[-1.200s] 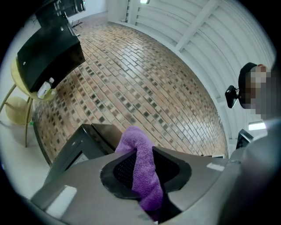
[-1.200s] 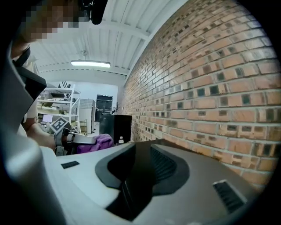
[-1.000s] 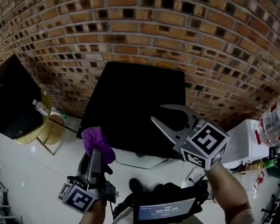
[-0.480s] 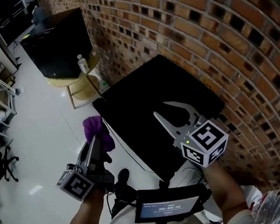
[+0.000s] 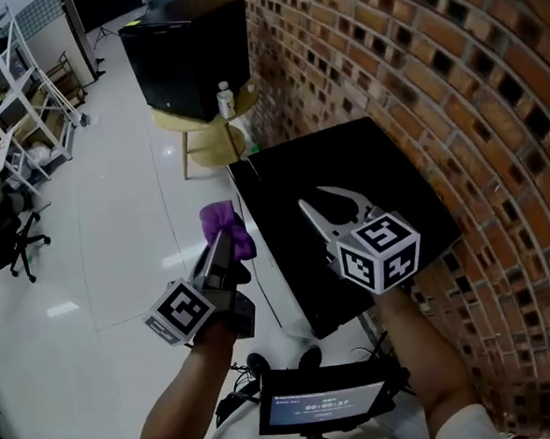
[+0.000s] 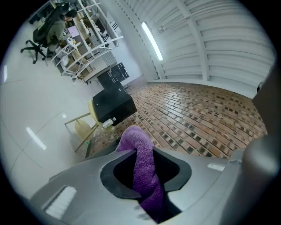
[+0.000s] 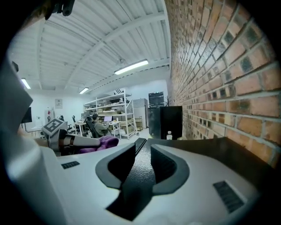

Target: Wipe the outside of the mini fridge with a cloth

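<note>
Left gripper view shows our left gripper point(image 6: 142, 172) clamped on the purple cloth point(image 6: 138, 144). Our right gripper point(image 7: 142, 157) hangs over the black mini fridge point(image 5: 365, 161), its jaws narrowly apart and holding nothing.

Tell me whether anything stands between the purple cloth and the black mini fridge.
Nothing visible does. The purple cloth, pinched in the left gripper, is beside the mini fridge at its edge; the right gripper hangs open over its top.

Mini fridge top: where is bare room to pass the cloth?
The black mini fridge top is bare toward the brick wall and the round yellow table. The open right gripper hovers over its middle. The left gripper, holding the purple cloth, is beside its left edge.
</note>
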`<state>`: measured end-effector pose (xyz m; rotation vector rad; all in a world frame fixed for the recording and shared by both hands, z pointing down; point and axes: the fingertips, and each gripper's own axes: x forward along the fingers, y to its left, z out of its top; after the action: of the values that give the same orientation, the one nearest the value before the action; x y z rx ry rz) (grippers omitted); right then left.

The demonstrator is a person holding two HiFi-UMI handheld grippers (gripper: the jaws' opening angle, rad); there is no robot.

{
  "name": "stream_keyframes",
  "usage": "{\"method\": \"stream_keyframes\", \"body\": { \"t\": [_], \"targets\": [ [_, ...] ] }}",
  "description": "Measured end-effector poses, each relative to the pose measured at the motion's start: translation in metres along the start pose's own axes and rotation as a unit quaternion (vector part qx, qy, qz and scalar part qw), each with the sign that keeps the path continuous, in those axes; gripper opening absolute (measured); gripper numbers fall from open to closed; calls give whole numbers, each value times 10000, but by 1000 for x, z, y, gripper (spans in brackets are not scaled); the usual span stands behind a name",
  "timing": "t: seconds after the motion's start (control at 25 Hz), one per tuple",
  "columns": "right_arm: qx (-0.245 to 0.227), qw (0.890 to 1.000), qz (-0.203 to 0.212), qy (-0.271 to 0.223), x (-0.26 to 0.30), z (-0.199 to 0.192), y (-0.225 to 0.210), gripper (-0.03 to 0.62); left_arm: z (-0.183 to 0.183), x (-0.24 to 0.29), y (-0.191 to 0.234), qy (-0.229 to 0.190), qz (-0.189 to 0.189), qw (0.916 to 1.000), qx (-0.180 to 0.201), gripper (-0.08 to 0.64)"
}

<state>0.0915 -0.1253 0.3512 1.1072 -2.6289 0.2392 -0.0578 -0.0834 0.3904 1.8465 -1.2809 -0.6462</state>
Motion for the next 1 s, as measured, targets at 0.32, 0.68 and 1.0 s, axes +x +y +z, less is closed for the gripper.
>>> {"method": "stream_keyframes", "body": {
  "t": [0.32,0.68,1.0],
  "targets": [
    [-439,9990,37,64,37,7,16,100,13,20,20,-40,-3,10000,-48,92],
    [67,9983,545,-206,54,16,-7,100,10,32,40,-287,274,9988,-272,92],
    [-151,9917,1248,-271,63,21,3,100,11,37,49,-603,632,9960,-212,92]
  ]
}}
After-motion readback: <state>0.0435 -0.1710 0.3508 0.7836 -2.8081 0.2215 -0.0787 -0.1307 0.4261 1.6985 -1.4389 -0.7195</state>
